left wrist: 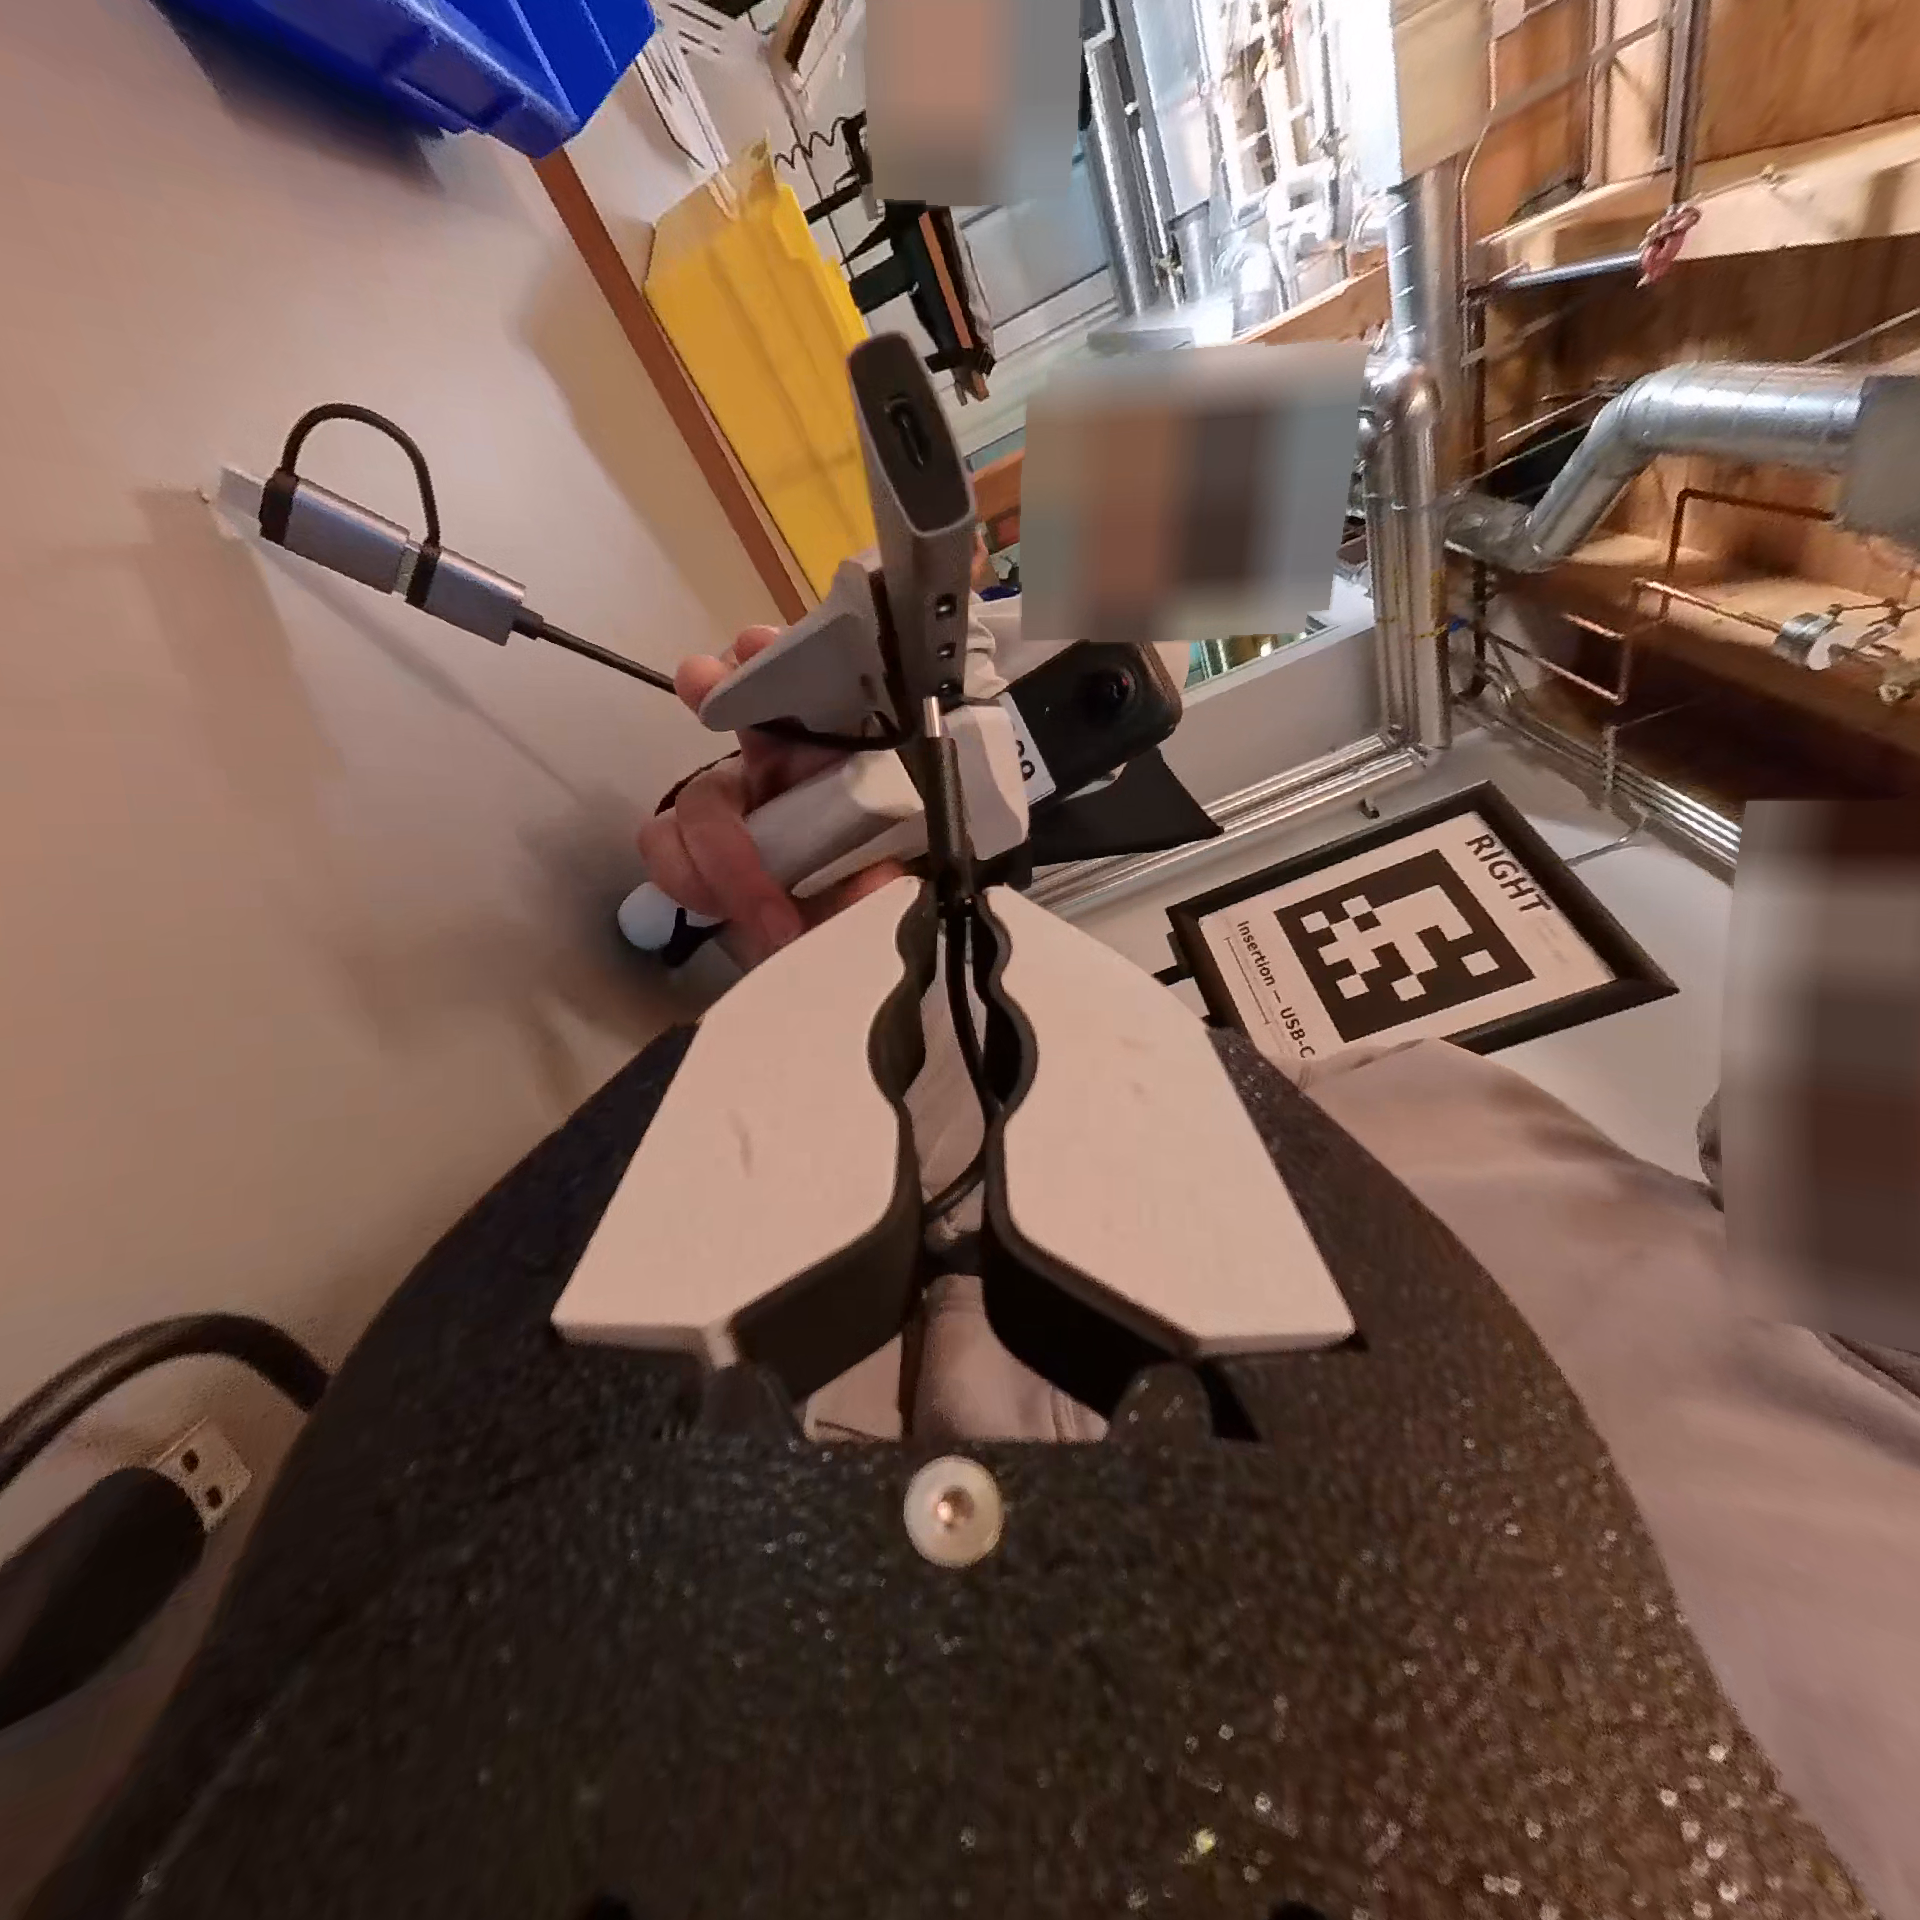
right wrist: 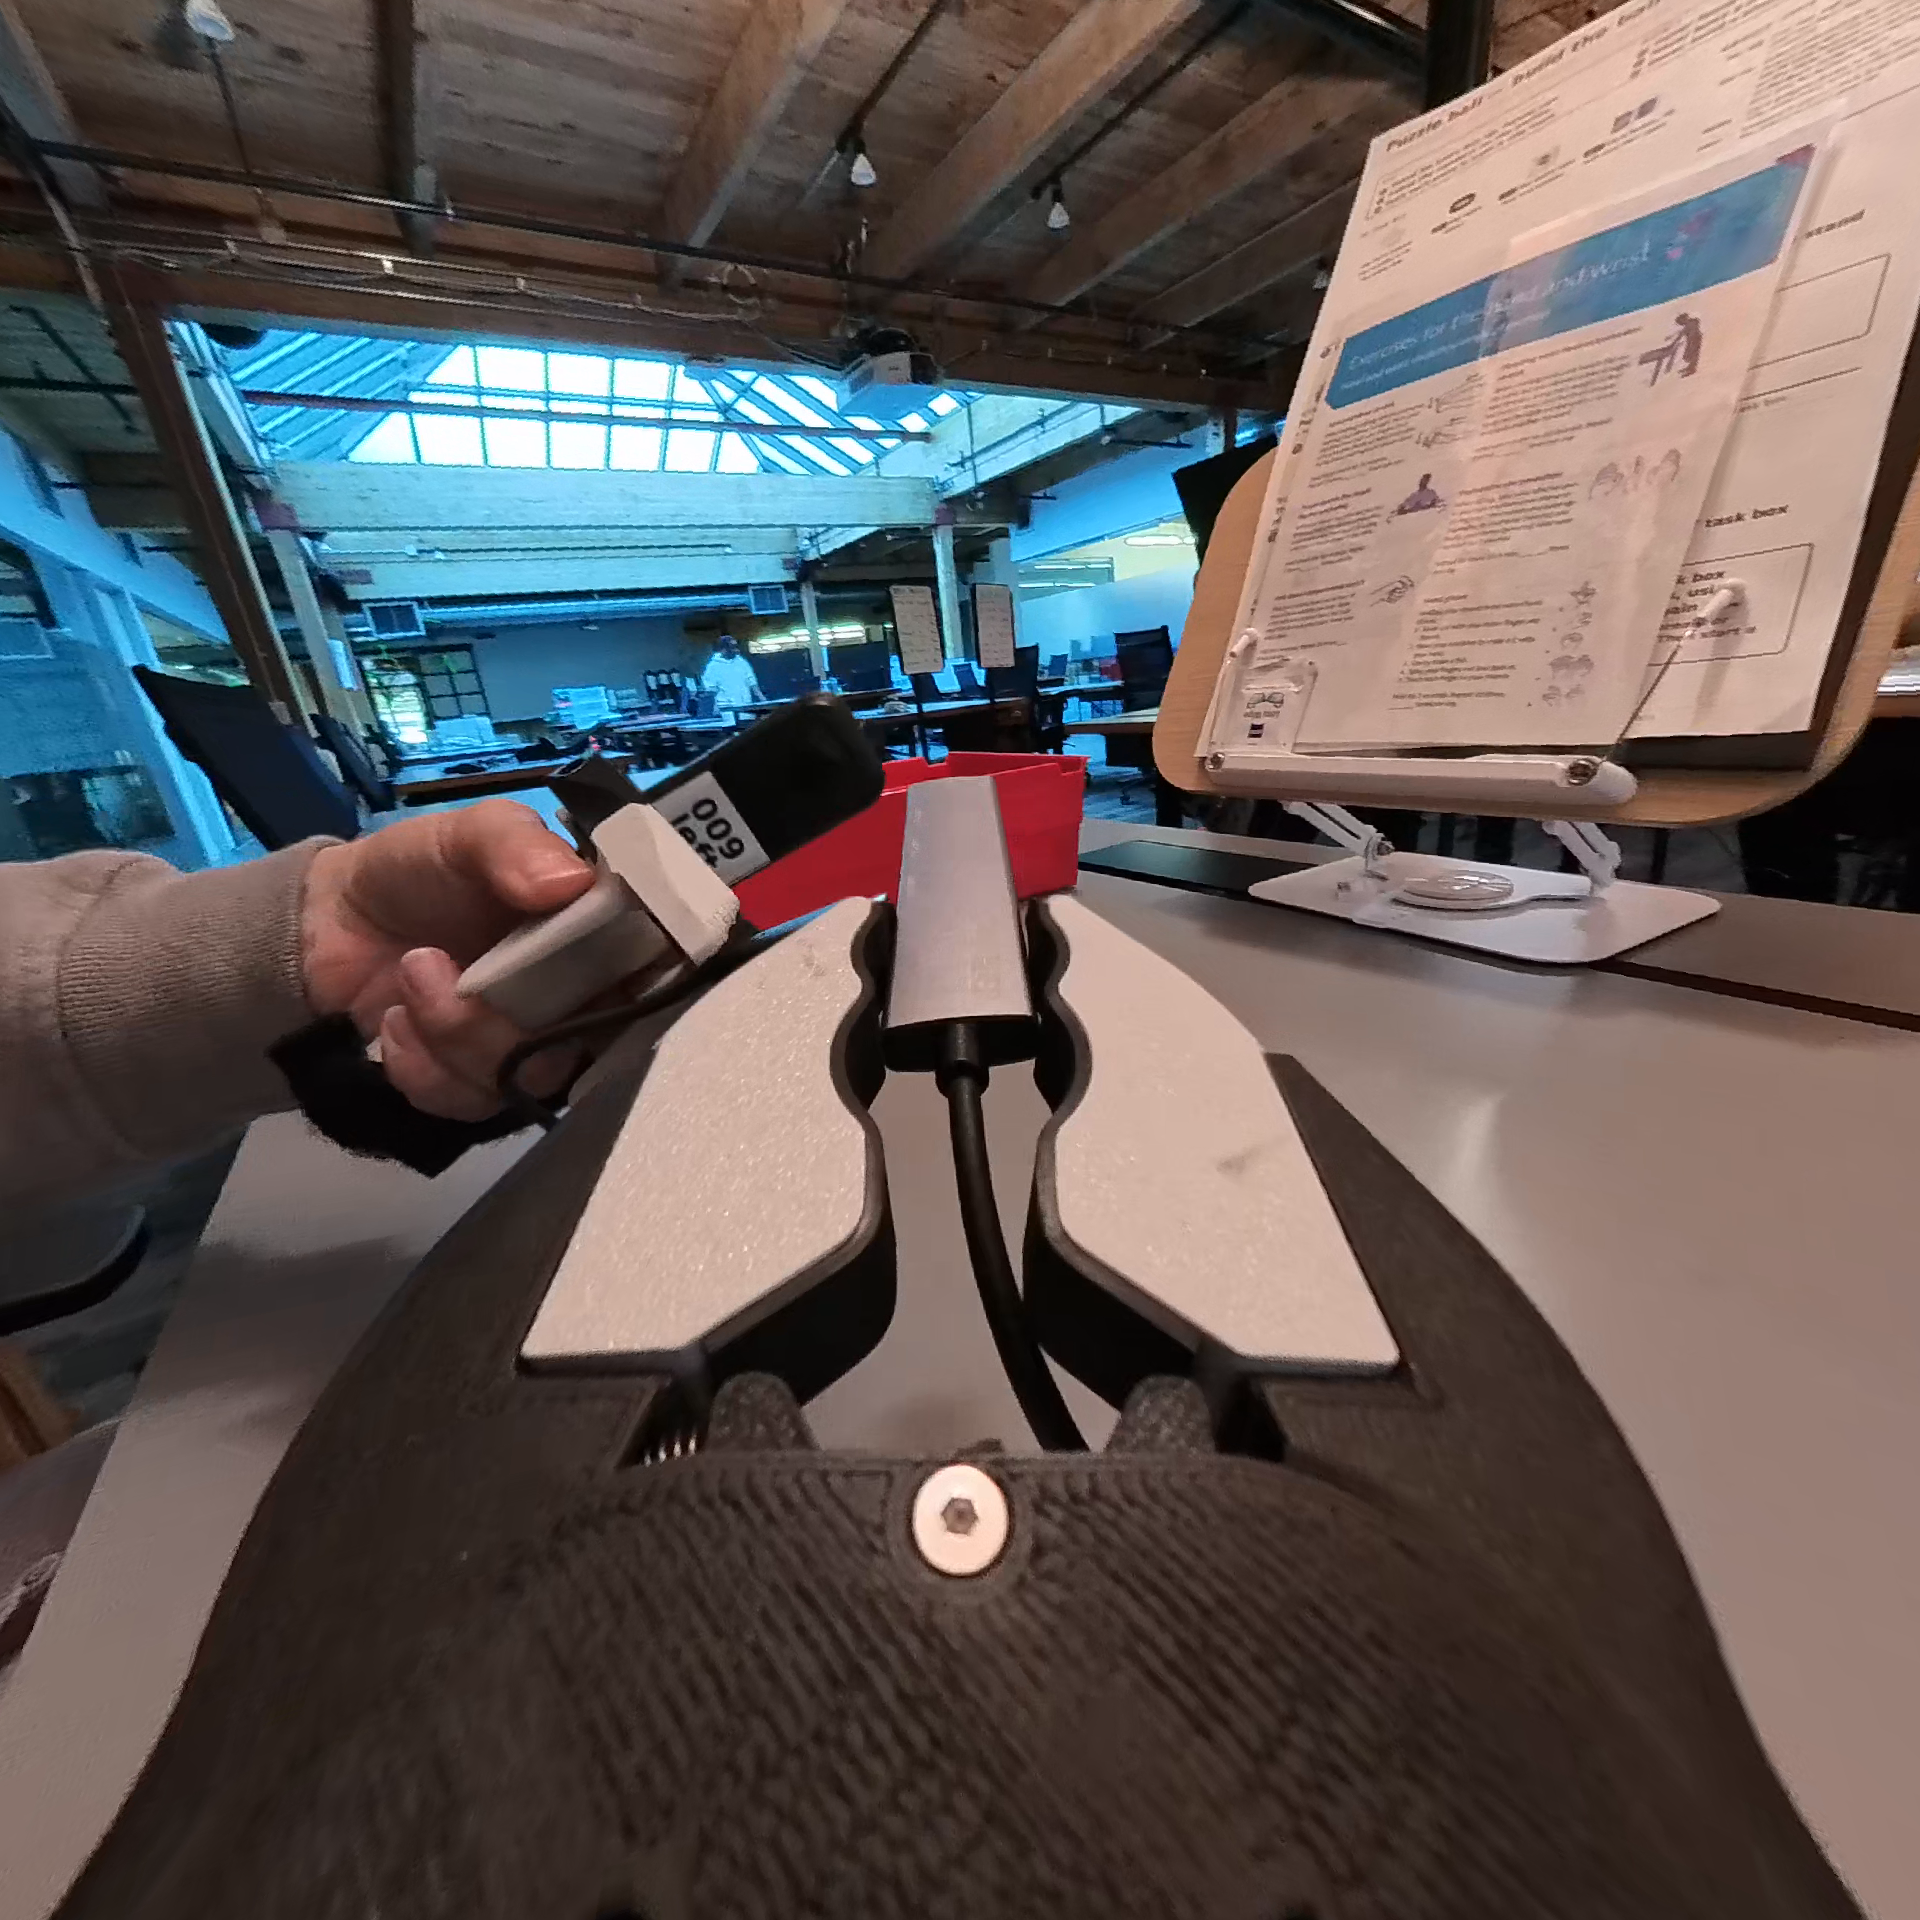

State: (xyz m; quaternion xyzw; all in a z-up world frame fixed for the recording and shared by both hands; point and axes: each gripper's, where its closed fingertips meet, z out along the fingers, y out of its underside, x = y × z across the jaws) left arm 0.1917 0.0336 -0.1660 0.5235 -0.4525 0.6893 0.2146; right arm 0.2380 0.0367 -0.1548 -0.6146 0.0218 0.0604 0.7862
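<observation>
In the left wrist view, a blue bin (left wrist: 436, 62) sits at about 11 o'clock, and a short grey adapter cord (left wrist: 395, 551) lies on the pale table (left wrist: 208, 831) at about 10 o'clock. A thick black cord with a flat metal end (left wrist: 197, 1475) lies at 8 o'clock. In the middle, the left gripper (left wrist: 951, 894) has its jaws almost closed, pinching a thin black cable (left wrist: 961, 1039). The cable's little plug (left wrist: 943, 790) sticks out at 12 o'clock. Its tip is right at the bottom side hole of the grey hub (left wrist: 914, 488). I cannot tell if the tip is inside the hole or only touching it. A framed card with a black and white square pattern (left wrist: 1423, 925) lies at 3 o'clock. In the right wrist view, a hand (right wrist: 436, 935) at 9 o'clock holds the left gripper. The right gripper (right wrist: 956, 920) has narrow jaws squeezing the hub in the middle, up off the table. The hub's own thick black cord (right wrist: 987, 1195) runs back between the fingers. A red bin (right wrist: 935, 821) sits behind at 12 o'clock, and a stand with papers (right wrist: 1558, 468) is at 2 o'clock. The left grip is on the soft cable, not on the hard plug, so I think the plug could bend sideways and miss the hole. The hub is smooth and held near one end, so a push could make it slide or tip in the jaws.
</observation>
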